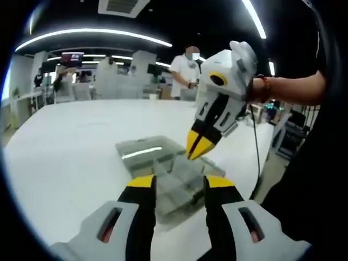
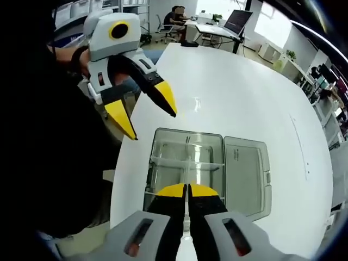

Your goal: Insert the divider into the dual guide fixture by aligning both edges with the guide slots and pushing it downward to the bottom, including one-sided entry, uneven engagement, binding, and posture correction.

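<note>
Two grippers: yours, over the white table [image 2: 244, 92].
Left gripper [image 1: 180, 182]: jaws spread, nothing between them.
Right gripper [image 2: 187, 190]: clenched on the clear divider [image 2: 187, 173] (thin, hard to see).
Fixture [image 2: 185, 163]: clear box directly beneath the right tips.

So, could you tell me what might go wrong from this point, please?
1. The right gripper is shut over the clear box, pinching something thin; I cannot tell whether both edges sit in the guide slots, so pushing down could bind it on one side.
2. The left gripper hangs open, off the box, so nothing steadies it; a push may slide it on the white table.
3. The box sits near the table edge.
</note>
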A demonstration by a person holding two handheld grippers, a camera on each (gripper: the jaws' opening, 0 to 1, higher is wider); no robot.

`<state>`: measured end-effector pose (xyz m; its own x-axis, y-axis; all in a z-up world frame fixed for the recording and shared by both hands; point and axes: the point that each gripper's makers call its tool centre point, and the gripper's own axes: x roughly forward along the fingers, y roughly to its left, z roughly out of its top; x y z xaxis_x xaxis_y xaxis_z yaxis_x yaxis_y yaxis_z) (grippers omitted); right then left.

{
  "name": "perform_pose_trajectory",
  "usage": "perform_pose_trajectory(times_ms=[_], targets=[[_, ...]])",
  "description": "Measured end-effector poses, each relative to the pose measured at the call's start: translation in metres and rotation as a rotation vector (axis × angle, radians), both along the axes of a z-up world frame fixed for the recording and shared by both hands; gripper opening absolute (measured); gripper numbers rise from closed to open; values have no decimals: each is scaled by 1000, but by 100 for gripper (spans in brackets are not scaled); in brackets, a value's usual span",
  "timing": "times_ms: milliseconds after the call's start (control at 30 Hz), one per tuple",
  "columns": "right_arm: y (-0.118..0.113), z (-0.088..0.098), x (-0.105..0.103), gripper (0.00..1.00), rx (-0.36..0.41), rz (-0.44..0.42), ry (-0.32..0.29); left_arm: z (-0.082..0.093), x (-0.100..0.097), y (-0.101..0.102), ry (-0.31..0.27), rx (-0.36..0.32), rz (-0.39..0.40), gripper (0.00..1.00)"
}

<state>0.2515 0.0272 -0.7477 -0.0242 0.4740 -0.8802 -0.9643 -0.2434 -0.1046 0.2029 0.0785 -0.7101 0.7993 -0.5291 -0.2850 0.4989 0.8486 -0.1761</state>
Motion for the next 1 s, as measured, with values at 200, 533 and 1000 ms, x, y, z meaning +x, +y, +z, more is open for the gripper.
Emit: perform_pose_trajectory(times_ms=[200, 533, 1000], targets=[[1, -7, 1, 0, -34, 5, -11, -5, -6, 14, 19, -1, 25, 34], [2, -21, 2, 0, -94, -24, -2, -11, -10, 31, 37, 5, 27, 34], [2, -31, 2, 0, -128, -76, 12, -18, -10, 43, 79, 11, 0, 34]])
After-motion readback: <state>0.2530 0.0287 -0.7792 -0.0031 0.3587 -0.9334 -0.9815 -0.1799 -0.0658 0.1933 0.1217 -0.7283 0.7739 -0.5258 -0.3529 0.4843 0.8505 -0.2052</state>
